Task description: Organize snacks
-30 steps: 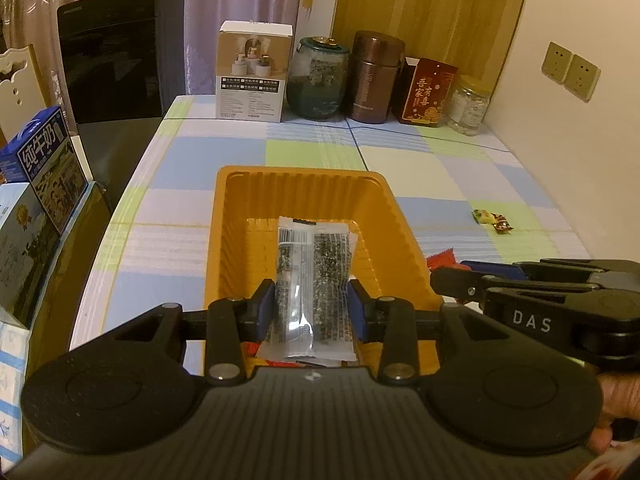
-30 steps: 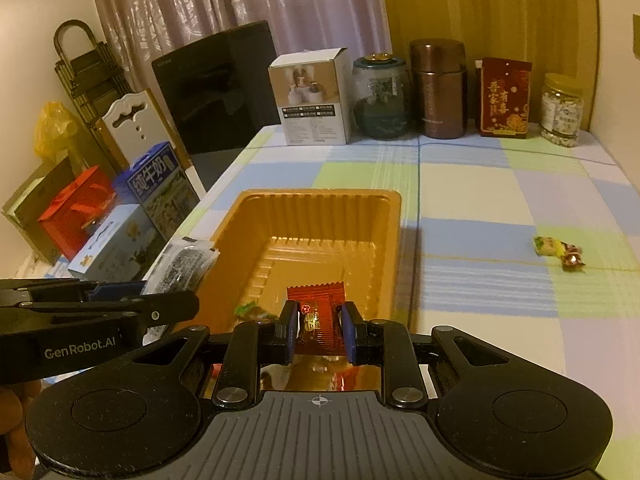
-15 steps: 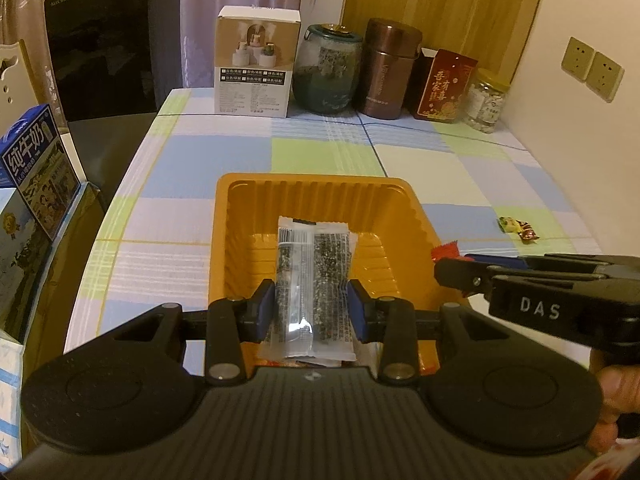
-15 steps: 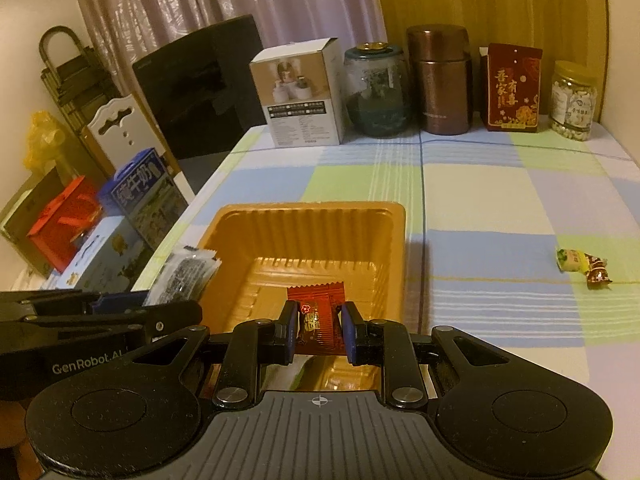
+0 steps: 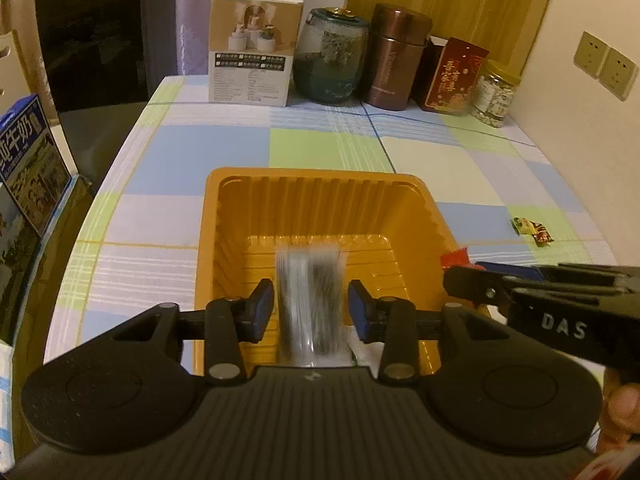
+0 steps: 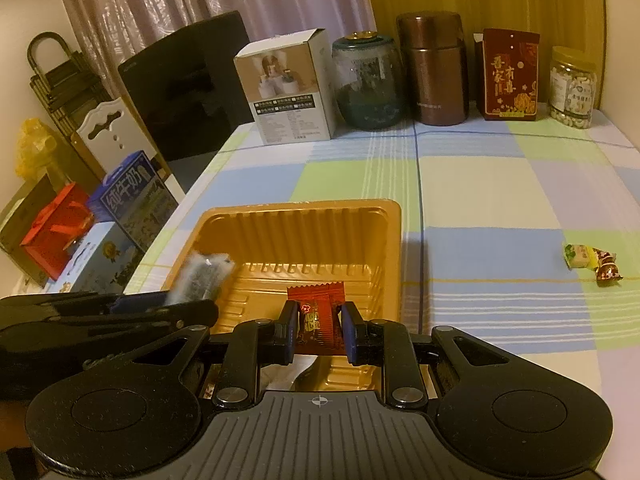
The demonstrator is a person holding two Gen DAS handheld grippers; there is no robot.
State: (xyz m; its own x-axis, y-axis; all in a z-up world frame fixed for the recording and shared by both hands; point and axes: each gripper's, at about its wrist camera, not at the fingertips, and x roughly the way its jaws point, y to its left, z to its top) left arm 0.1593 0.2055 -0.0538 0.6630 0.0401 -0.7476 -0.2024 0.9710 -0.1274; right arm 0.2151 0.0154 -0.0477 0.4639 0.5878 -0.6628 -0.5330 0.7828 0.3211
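An orange plastic tray (image 5: 320,200) stands on the checked tablecloth and also shows in the right wrist view (image 6: 304,220). My left gripper (image 5: 311,308) is above its near end with the jaws apart. A clear packet of dark snack (image 5: 310,300) is blurred between them, free of the pads, falling into the tray; it also shows in the right wrist view (image 6: 202,276). My right gripper (image 6: 319,330) is shut on a red snack packet (image 6: 318,316) over the tray's near edge. Two wrapped candies (image 6: 592,264) lie on the cloth to the right.
A white box (image 5: 254,44), a glass jar (image 5: 330,60), a brown canister (image 5: 396,56), a red box (image 5: 454,76) and a jar of sweets (image 5: 494,94) line the table's far edge. Milk cartons (image 6: 128,200) and a red bag (image 6: 56,236) stand left of the table. A wall is on the right.
My left gripper's jaws have opened and let go of the clear packet, which is now blurred and dropping. The right gripper still holds the red packet and has edged over the tray.
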